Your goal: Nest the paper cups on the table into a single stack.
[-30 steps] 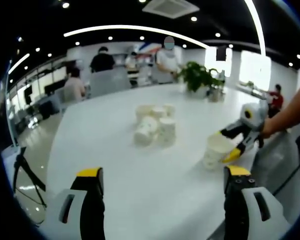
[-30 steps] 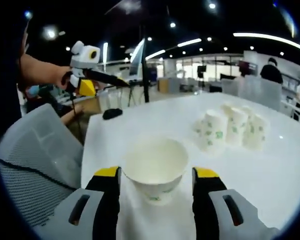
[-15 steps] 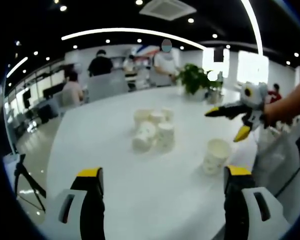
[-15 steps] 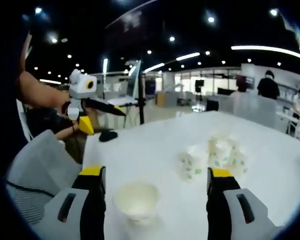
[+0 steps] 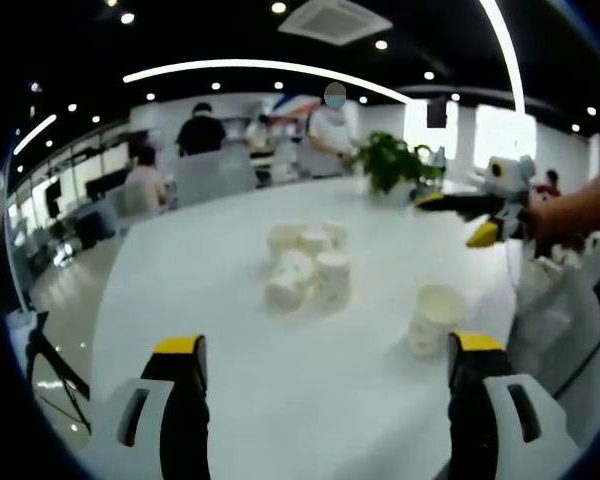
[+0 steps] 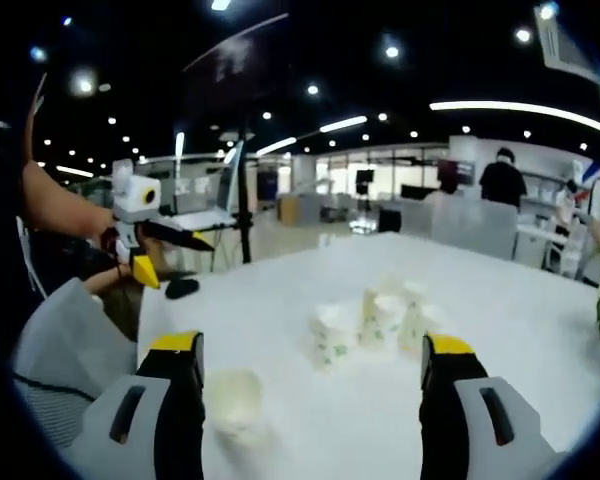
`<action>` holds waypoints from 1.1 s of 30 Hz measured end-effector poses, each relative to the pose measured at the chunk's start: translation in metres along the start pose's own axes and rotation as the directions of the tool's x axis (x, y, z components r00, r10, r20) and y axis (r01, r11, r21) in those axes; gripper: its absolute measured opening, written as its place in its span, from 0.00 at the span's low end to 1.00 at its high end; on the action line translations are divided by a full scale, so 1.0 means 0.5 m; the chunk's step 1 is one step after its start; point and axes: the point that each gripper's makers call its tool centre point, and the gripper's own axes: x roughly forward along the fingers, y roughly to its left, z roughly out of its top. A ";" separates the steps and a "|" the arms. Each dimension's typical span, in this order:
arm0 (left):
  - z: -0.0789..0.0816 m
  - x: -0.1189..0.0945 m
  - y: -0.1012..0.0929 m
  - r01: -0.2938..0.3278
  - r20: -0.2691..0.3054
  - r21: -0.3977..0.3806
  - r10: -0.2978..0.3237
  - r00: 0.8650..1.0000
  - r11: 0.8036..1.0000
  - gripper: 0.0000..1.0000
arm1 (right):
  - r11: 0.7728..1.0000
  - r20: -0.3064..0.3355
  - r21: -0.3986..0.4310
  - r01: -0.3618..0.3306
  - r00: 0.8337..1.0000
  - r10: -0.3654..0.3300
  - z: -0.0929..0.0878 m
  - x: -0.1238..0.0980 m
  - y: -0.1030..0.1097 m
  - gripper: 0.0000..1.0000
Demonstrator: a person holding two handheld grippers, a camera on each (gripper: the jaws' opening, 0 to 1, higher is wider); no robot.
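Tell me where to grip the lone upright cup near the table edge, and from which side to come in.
Grip the lone cup across its upper wall just below the rim, probably coming in level from the near side with the right gripper, whose jaws are open. It stands upright, mouth up and apart from the cup cluster, so both sides are free. The tapered wall widens toward the rim, which should keep it from slipping down.

Far ahead of the left claw, beyond the table's far edge, a leafy green plant stands in a pot. Several people sit or stand behind it, near grey chairs. Ahead of the right claw and off to its left, a small dark object lies near the table's edge, with a tripod pole rising behind it.
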 end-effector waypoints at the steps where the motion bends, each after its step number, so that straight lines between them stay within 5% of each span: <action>1: 0.002 0.000 -0.001 0.002 0.006 0.003 -0.002 1.000 1.000 1.00 | 1.000 0.001 0.001 0.007 1.000 -0.007 0.000 -0.002 -0.003 0.88; 14: 0.015 -0.002 0.006 -0.011 0.048 -0.010 0.011 0.999 1.000 1.00 | 0.989 -0.010 0.037 0.141 0.990 -0.141 -0.025 -0.038 -0.057 0.94; 24: 0.032 0.001 0.029 -0.026 0.073 -0.043 0.029 0.997 0.999 1.00 | 0.956 -0.003 0.089 0.279 0.960 -0.280 -0.053 -0.092 -0.106 1.00; 33: 0.017 0.005 0.020 -0.027 0.058 -0.051 0.030 0.998 0.998 1.00 | 0.944 -0.007 0.116 0.308 0.951 -0.309 -0.070 -0.128 -0.126 1.00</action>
